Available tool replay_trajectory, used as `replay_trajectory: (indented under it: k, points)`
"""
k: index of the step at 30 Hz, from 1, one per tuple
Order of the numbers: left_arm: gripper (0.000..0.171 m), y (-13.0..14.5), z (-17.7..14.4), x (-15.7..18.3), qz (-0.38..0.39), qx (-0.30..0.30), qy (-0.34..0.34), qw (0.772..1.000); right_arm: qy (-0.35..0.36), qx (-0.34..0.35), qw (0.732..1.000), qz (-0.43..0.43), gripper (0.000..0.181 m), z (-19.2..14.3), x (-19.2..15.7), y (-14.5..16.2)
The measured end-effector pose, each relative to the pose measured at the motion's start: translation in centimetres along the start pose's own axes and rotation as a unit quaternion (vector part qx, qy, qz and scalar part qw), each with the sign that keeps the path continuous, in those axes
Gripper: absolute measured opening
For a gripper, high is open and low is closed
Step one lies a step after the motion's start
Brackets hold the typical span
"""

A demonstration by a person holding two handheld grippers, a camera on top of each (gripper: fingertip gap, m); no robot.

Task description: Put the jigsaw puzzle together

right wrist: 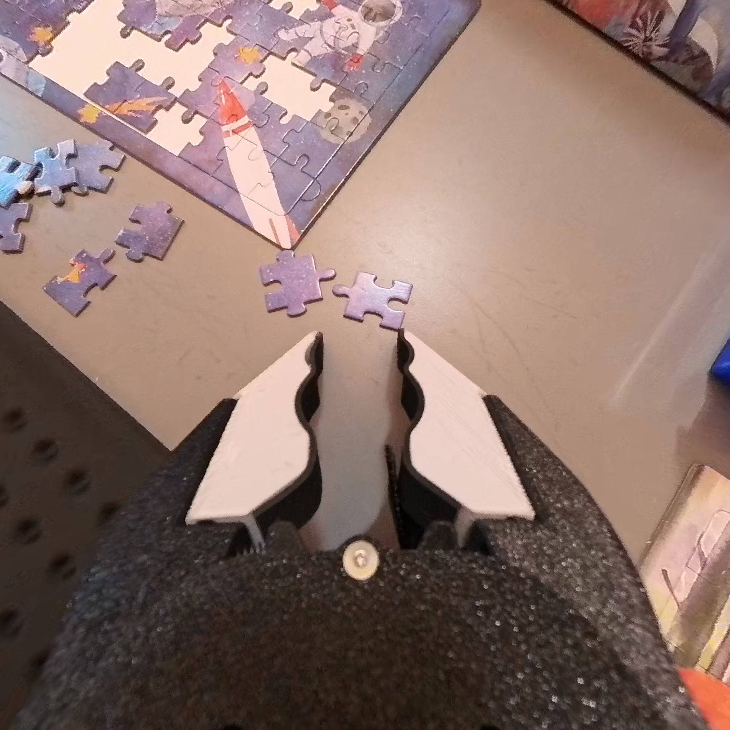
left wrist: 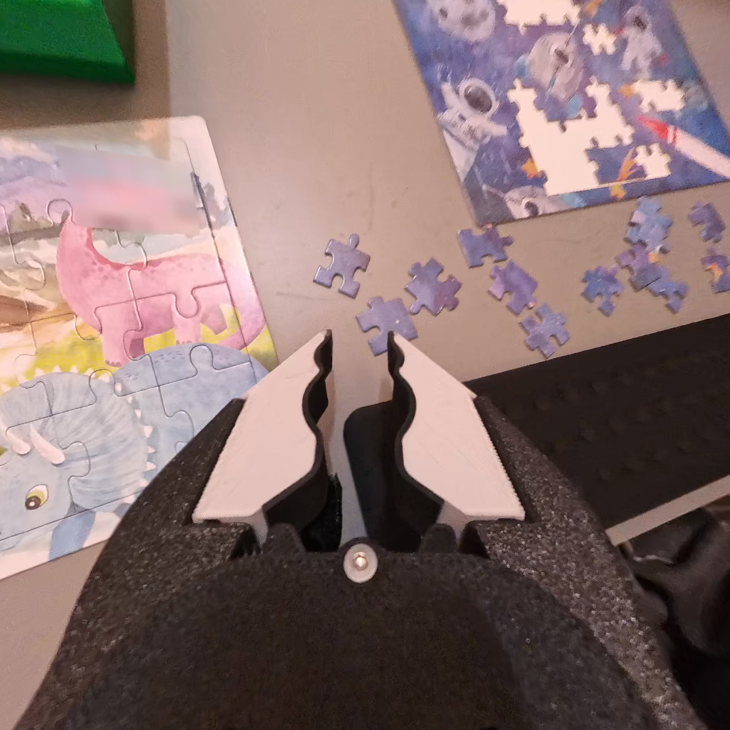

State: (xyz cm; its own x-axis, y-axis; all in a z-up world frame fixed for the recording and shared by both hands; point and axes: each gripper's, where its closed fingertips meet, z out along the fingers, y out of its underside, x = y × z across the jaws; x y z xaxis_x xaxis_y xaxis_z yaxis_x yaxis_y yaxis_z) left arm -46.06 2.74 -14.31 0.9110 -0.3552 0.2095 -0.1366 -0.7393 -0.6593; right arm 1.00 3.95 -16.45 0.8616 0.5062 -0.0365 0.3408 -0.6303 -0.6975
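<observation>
My left gripper [left wrist: 360, 335] hangs over the grey worktop [left wrist: 316, 138]. Its jaws are spread a little and hold nothing. A loose blue piece [left wrist: 387, 322] lies right at the tips, partly behind the right-hand one. More loose pieces [left wrist: 513, 286] are scattered past it toward the right. The space puzzle [left wrist: 572, 106] lies farther off at the top right, with white holes where pieces are missing. A finished dinosaur puzzle [left wrist: 118, 316] lies close on the left, and a green thing [left wrist: 63, 39] sits in the far left corner. A black mat [left wrist: 612, 414] lies over the worktop on my right.

My right gripper [right wrist: 360, 336] also has its jaws spread a little, with nothing between them. A purple piece [right wrist: 375, 300] lies just past the right-hand tip, and I cannot tell if they touch. Another purple piece [right wrist: 292, 282] lies just beside it. The corner of the space puzzle [right wrist: 256, 98] sits just beyond them. There is open worktop [right wrist: 513, 237] to the right.
</observation>
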Motion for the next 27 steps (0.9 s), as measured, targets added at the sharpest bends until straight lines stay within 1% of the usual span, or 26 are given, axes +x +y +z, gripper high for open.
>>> replay_trajectory:
  k: [3, 5, 9, 13, 16, 19, 22, 24, 27]
  points:
    - [0.028, 0.5, 0.5, -0.3, 0.004, -0.027, 0.0, 1.0, -0.006, 0.001, 1.0, 0.005, 0.037, 0.0, 0.0, 0.0]
    - [0.028, 0.5, 0.7, 0.1, -0.013, -0.04, 0.01, 0.999, -0.008, 0.0, 1.0, 0.008, 0.037, 0.0, 0.0, 0.0]
    - [0.033, -0.5, 1.2, -0.1, -0.029, -0.036, -0.012, 0.999, -0.011, -0.003, 1.0, 0.01, 0.037, 0.1, 0.0, 0.1]
    - [0.041, -1.2, 2.2, -0.4, 0.004, -0.045, -0.036, 0.998, -0.014, -0.003, 1.0, 0.013, 0.037, 0.1, 0.0, 0.1]
    - [0.046, -1.6, 3.0, -0.7, 0.043, -0.057, -0.045, 0.996, -0.015, -0.002, 1.0, 0.013, 0.037, 0.0, -0.1, 0.1]
    - [0.046, -2.0, 3.6, -1.3, 0.064, -0.069, -0.049, 0.994, -0.016, -0.003, 1.0, 0.012, 0.037, 0.0, -0.1, 0.1]
    - [0.045, -2.2, 4.2, -1.6, 0.07, -0.077, -0.046, 0.994, -0.016, -0.004, 1.0, 0.013, 0.037, 0.1, -0.1, 0.1]
    - [0.04, -2.2, 4.4, -1.8, 0.069, -0.082, -0.042, 0.993, -0.017, -0.005, 1.0, 0.014, 0.037, 0.1, -0.1, 0.2]
    - [0.04, -2.1, 4.6, -1.8, 0.073, -0.083, -0.033, 0.993, -0.019, -0.006, 1.0, 0.018, 0.037, 0.1, -0.1, 0.2]
